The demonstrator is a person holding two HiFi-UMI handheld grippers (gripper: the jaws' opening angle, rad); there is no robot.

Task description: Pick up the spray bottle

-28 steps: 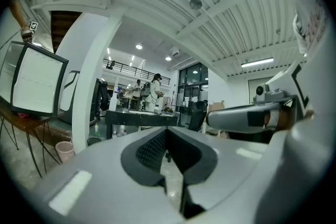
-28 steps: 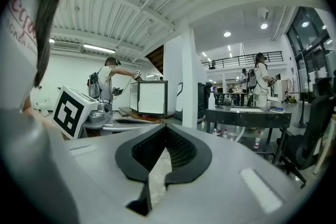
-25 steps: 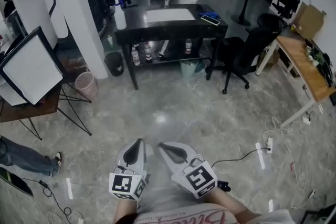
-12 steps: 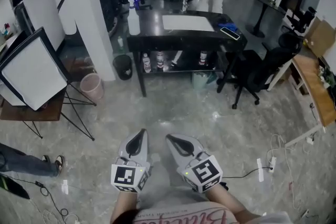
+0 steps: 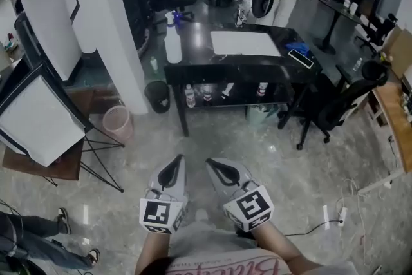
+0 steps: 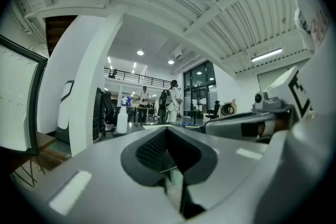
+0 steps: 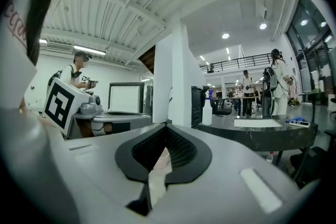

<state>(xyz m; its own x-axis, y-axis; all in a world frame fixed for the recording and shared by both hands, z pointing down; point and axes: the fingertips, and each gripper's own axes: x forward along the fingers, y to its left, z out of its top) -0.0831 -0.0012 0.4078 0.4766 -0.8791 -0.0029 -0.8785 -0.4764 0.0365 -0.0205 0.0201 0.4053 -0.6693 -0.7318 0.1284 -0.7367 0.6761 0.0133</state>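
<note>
The spray bottle [image 5: 174,47] is white with a blue head and stands upright at the left end of a black table [image 5: 193,71], a few steps ahead. It shows small in the left gripper view [image 6: 122,120] and in the right gripper view [image 7: 207,112]. In the head view my left gripper [image 5: 174,164] and right gripper [image 5: 217,165] are held side by side above the marble floor, well short of the table. Both point level towards it. Each is shut, with nothing between the jaws.
On the table lie a white mat [image 5: 246,43], a blue cloth [image 5: 297,47] and a phone [image 5: 300,58]; bottles stand on its lower shelf. A black office chair [image 5: 331,109] stands right of it. A white pillar [image 5: 106,9], black bin [image 5: 156,96], pink bin [image 5: 118,123] and white light panel [image 5: 32,122] are left. People stand behind.
Both grippers have come forward together towards the black table, which now looks nearer and larger. Their jaws have stayed shut and empty.
</note>
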